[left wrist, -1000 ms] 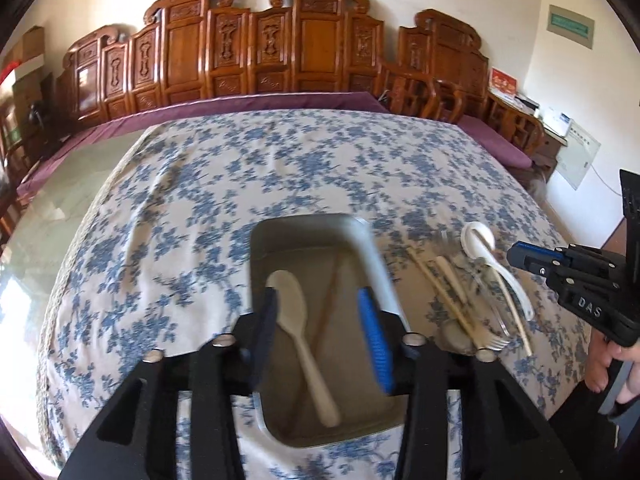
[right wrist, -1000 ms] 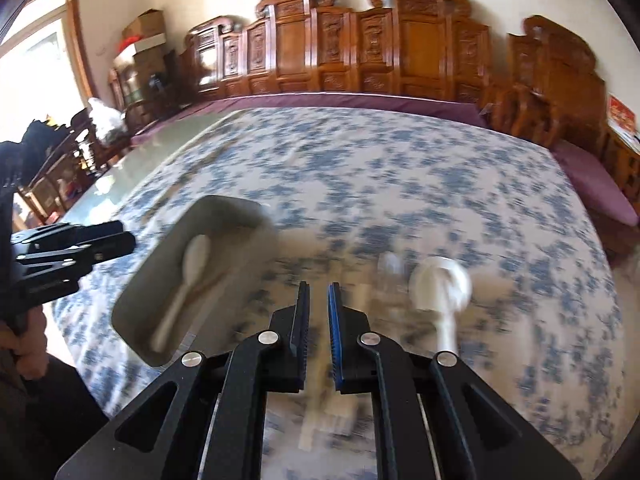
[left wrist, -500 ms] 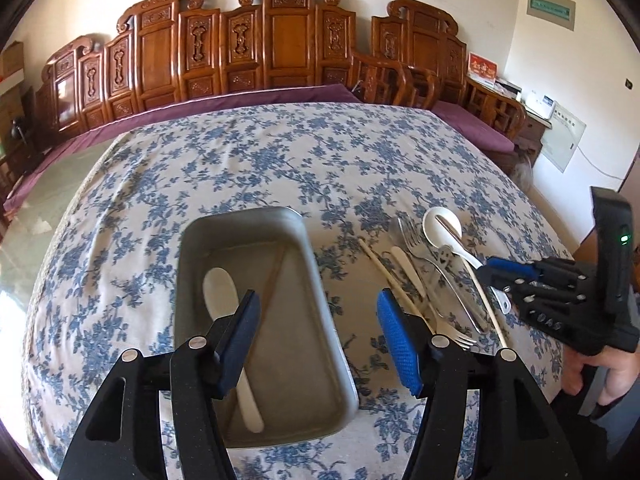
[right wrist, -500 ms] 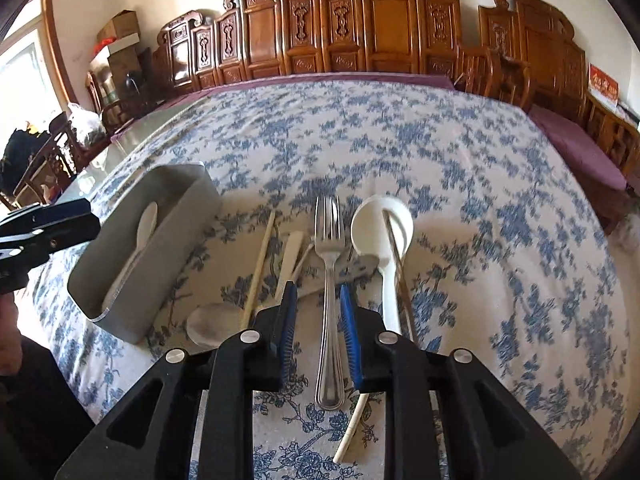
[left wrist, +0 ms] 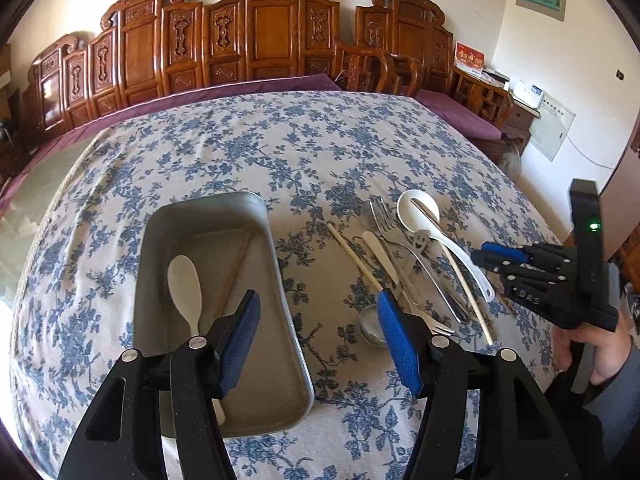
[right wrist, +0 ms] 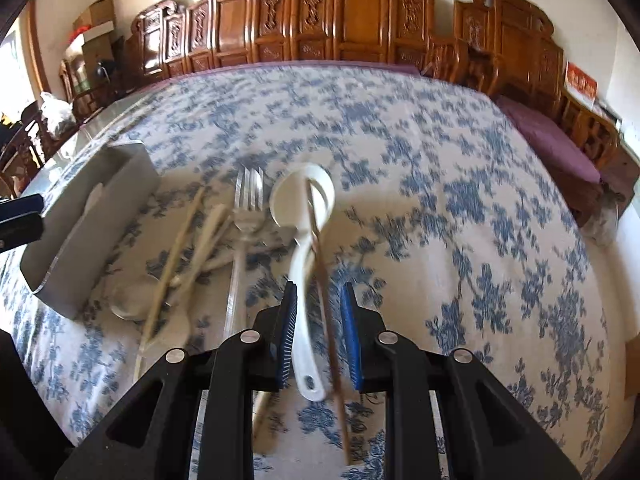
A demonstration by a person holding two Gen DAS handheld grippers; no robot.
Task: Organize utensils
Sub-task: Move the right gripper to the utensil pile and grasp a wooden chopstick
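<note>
A grey metal tray [left wrist: 208,216] on the floral tablecloth holds a white spoon [left wrist: 185,284] and a chopstick [left wrist: 236,268]. To its right lies a pile of utensils: a white ladle spoon [left wrist: 420,212], a fork [left wrist: 384,220], a chopstick [left wrist: 354,258]. My left gripper [left wrist: 318,328] is open and empty above the tray's near right corner. My right gripper [right wrist: 318,336] is open; its jaws straddle the white ladle spoon's handle [right wrist: 304,280] and a chopstick [right wrist: 320,248]. The tray [right wrist: 92,216] and fork [right wrist: 244,216] lie to its left.
The round table [left wrist: 280,140] carries a blue floral cloth. Carved wooden chairs [left wrist: 256,40] stand behind it, and a purple cushioned bench [left wrist: 460,116] at the right. A small round metal piece [left wrist: 370,322] lies near the left gripper's right finger.
My right gripper has opened wider and shifted right, from over the fork to around the white ladle spoon's handle. My left gripper has moved a little right.
</note>
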